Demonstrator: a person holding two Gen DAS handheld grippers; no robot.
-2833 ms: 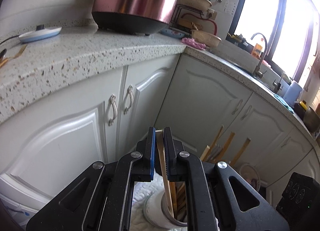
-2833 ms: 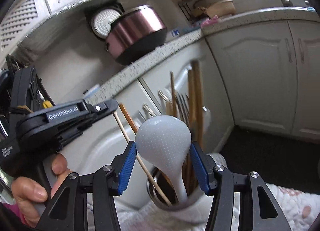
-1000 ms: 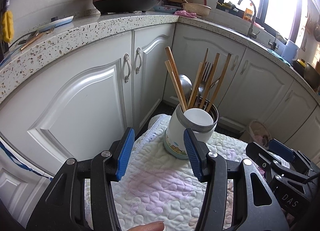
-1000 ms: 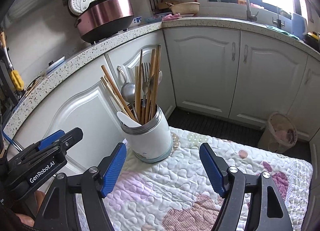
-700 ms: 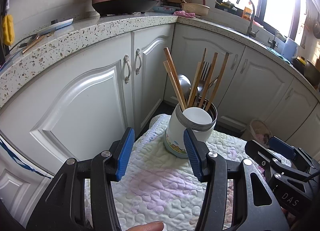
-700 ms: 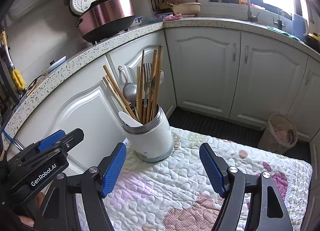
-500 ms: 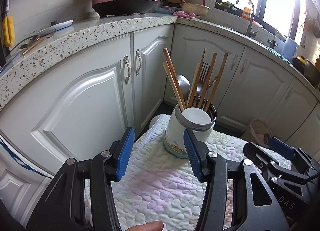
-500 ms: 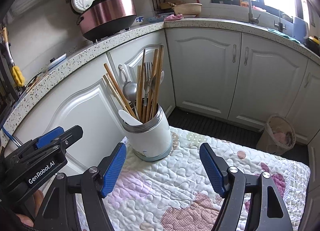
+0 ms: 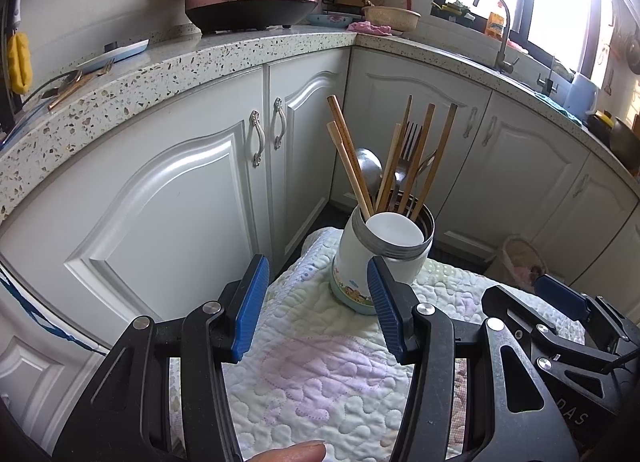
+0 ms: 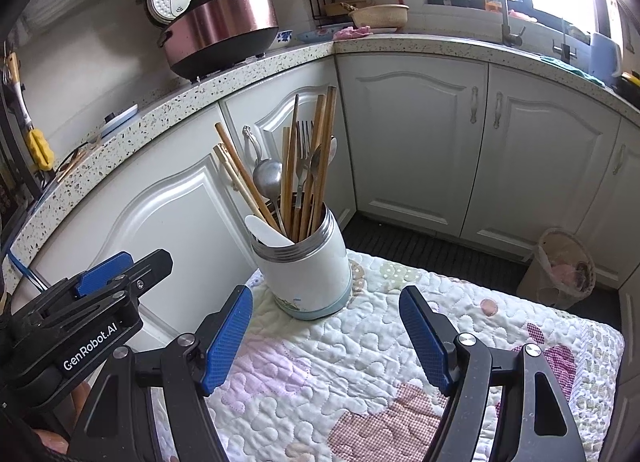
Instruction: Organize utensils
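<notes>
Left wrist view shows the left gripper (image 9: 316, 306) spread wide and empty, like the right gripper (image 10: 326, 336); both have backed off the white cylindrical utensil holder (image 10: 308, 274) at frame centre, now holding chopsticks (image 10: 244, 177) and white spoon (image 10: 266, 232), so sorting looks finished.

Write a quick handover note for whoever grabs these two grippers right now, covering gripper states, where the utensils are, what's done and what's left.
Left gripper: open, empty, held back from the holder.
Right gripper: open, empty, also held back.
Utensil holder: upright on the quilted mat, holding wooden chopsticks, a fork, metal spoons and a white spoon.
Done: every utensil near the mat is in the holder; none lie loose on the mat.
Left: a few utensils lie on the countertop; collect them if they belong to the set.
</notes>
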